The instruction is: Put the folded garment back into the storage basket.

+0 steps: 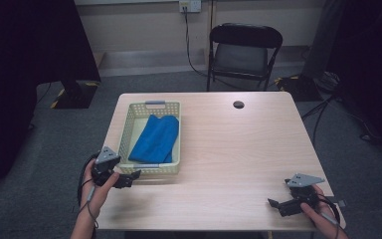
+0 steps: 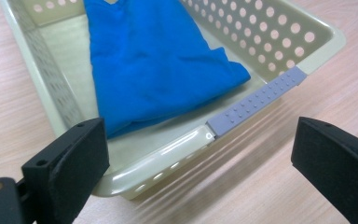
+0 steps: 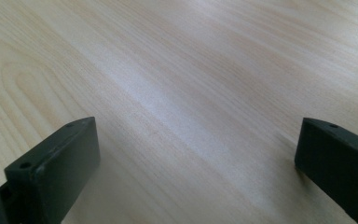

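Note:
A folded blue cloth lies inside a pale yellow perforated basket on the left half of the wooden table. The basket has a grey grip on its near rim and another on the far rim. My left gripper is open, just outside the basket's near left corner, its jaws spread before the near rim with nothing between them. My right gripper is open over bare wood near the front right corner.
A dark round hole sits near the table's far edge. Behind the table stands a black folding chair. Cables run across the grey floor at right. Bare tabletop lies between the basket and the right gripper.

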The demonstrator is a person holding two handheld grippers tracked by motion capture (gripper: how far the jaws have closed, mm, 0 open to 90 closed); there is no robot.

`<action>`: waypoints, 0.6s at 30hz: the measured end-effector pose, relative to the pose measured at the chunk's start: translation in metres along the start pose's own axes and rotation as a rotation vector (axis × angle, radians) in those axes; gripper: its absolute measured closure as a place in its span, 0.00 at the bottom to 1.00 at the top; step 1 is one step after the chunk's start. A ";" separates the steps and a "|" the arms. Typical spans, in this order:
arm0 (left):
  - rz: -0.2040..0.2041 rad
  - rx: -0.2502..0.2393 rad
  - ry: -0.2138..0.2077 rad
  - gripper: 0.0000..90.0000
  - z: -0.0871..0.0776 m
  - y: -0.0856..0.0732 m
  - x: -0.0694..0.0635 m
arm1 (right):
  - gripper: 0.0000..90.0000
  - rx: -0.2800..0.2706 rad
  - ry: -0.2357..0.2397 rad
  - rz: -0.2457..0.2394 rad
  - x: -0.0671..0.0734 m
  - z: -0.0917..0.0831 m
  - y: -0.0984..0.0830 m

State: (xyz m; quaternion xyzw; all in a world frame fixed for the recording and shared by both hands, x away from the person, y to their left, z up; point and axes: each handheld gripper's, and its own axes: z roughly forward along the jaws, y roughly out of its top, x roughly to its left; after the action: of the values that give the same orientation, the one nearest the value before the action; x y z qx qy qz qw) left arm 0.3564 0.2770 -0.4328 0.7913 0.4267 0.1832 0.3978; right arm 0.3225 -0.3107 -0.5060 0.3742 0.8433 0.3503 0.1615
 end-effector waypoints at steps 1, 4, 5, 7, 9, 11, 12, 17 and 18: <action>-0.002 0.000 -0.001 0.04 -0.001 0.000 0.001 | 0.00 0.000 0.000 0.000 0.000 0.000 0.000; -0.001 -0.008 0.007 0.04 -0.005 -0.001 0.002 | 0.00 0.000 0.000 0.000 0.000 0.000 0.000; -0.004 -0.010 0.009 0.04 -0.006 -0.002 0.002 | 0.00 0.000 0.000 0.000 0.000 0.000 0.000; 0.000 -0.008 0.020 0.04 -0.008 -0.002 0.002 | 0.00 0.000 0.000 0.000 0.000 0.000 0.000; 0.001 -0.012 0.020 0.04 -0.011 -0.003 0.003 | 0.00 0.000 0.000 0.000 0.000 0.000 0.000; 0.000 -0.012 0.032 0.04 -0.013 -0.003 0.004 | 0.00 0.000 0.000 0.000 0.000 0.000 0.000; 0.005 -0.009 0.035 0.04 -0.014 -0.004 0.004 | 0.00 0.000 0.000 0.000 0.000 0.000 0.000; -0.005 -0.014 0.038 0.04 -0.016 -0.007 0.008 | 0.00 0.000 0.000 0.000 0.000 0.000 0.000; -0.010 -0.020 0.040 0.04 -0.017 -0.008 0.009 | 0.00 0.000 0.000 0.000 0.000 0.000 0.000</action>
State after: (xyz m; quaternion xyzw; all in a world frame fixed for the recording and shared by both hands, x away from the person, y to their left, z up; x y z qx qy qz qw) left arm 0.3468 0.2947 -0.4295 0.7814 0.4366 0.2011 0.3979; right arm 0.3225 -0.3107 -0.5060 0.3743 0.8433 0.3503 0.1614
